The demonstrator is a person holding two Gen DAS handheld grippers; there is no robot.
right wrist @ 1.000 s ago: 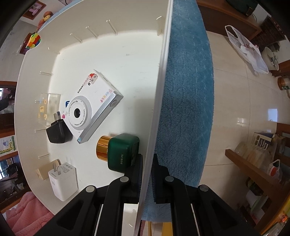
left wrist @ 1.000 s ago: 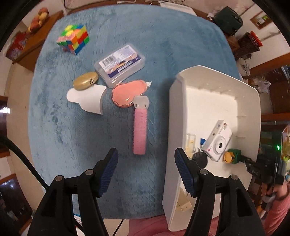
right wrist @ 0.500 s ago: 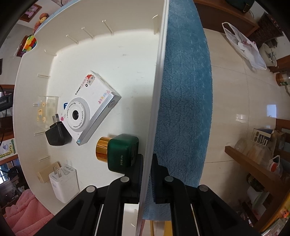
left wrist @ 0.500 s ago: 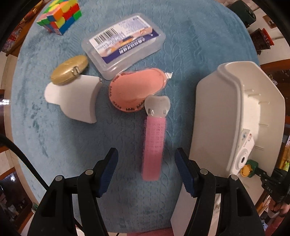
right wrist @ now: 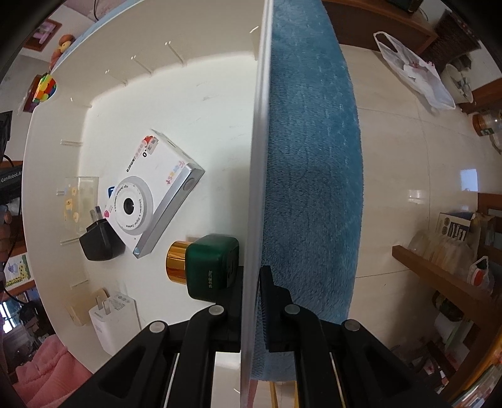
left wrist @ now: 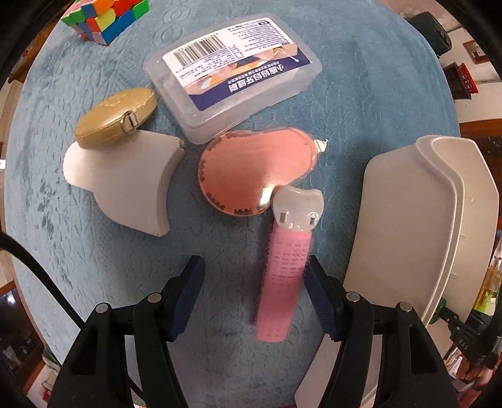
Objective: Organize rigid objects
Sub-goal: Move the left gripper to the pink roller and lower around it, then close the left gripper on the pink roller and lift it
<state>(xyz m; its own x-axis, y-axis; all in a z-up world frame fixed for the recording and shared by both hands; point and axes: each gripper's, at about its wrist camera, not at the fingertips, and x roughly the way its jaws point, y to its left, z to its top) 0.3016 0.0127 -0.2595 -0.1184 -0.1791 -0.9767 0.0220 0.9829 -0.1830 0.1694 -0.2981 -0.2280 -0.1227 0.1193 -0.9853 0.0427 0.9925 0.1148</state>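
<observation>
A pink hair roller (left wrist: 284, 282) with a white tooth-shaped clip end lies on the blue cloth (left wrist: 94, 266). My left gripper (left wrist: 253, 266) is open and low over it. The roller lies between the fingers, close to the right pad, with a gap to the left pad. To the right stands the white bin (left wrist: 408, 219). My right gripper (right wrist: 251, 282) is shut on the bin's side wall (right wrist: 255, 157). Inside the bin lie a white toy camera (right wrist: 153, 197), a green cube with a gold cap (right wrist: 210, 266), a black charger (right wrist: 98, 241) and a white charger (right wrist: 113, 320).
Beyond the roller lie a pink round case (left wrist: 254, 169), a clear labelled box (left wrist: 235, 75), a gold oval case (left wrist: 116, 117), a white curved piece (left wrist: 128, 182) and a colour cube (left wrist: 103, 15). A small clear box (right wrist: 80, 201) sits in the bin. Tiled floor (right wrist: 408, 157) lies beyond the cloth's edge.
My left gripper has come down over the cloth, and the pink roller now lies between its open fingers. The right gripper has kept its hold on the bin wall.
</observation>
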